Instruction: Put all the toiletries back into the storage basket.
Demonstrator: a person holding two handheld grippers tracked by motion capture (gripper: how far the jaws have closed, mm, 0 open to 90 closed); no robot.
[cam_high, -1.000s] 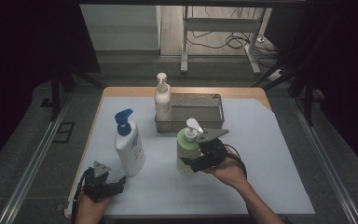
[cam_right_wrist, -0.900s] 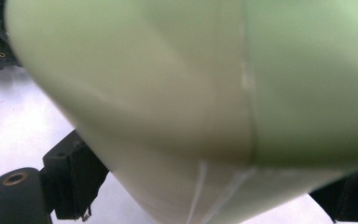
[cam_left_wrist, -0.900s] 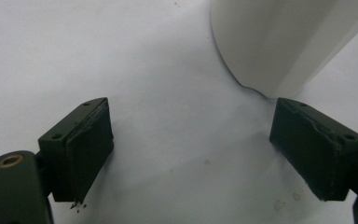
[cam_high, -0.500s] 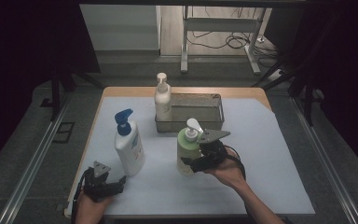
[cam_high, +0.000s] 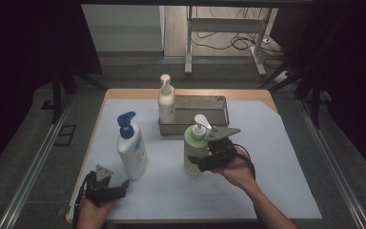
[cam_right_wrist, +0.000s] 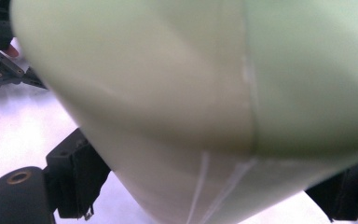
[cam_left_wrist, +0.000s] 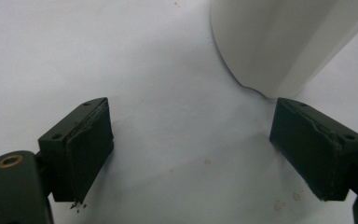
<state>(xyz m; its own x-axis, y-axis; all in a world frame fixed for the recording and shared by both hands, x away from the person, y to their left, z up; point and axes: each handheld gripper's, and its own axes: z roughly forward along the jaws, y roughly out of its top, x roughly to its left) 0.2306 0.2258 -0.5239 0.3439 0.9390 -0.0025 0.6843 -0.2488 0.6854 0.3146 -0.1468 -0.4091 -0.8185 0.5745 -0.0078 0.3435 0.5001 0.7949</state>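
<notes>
- High view: the pale green plastic pump bottle [cam_high: 194, 149] stood upright on the white table cover [cam_high: 276, 181], its long axis vertical, just in front of the grey metal tray [cam_high: 219, 102]. The right gripper [cam_high: 201, 164] reached it from the side, jaws either side of its lower body; the left gripper [cam_high: 119, 190] lay near the table's front edge, beside the white pump bottle with blue pump [cam_high: 131, 148].
- Left gripper view: its jaws stood wide apart, holding nothing, the white bottle's base ahead.
- Right gripper view: the green bottle sat between wide-spread jaws; the pads probably pressed its sides, though blur hid the contact.
</notes>
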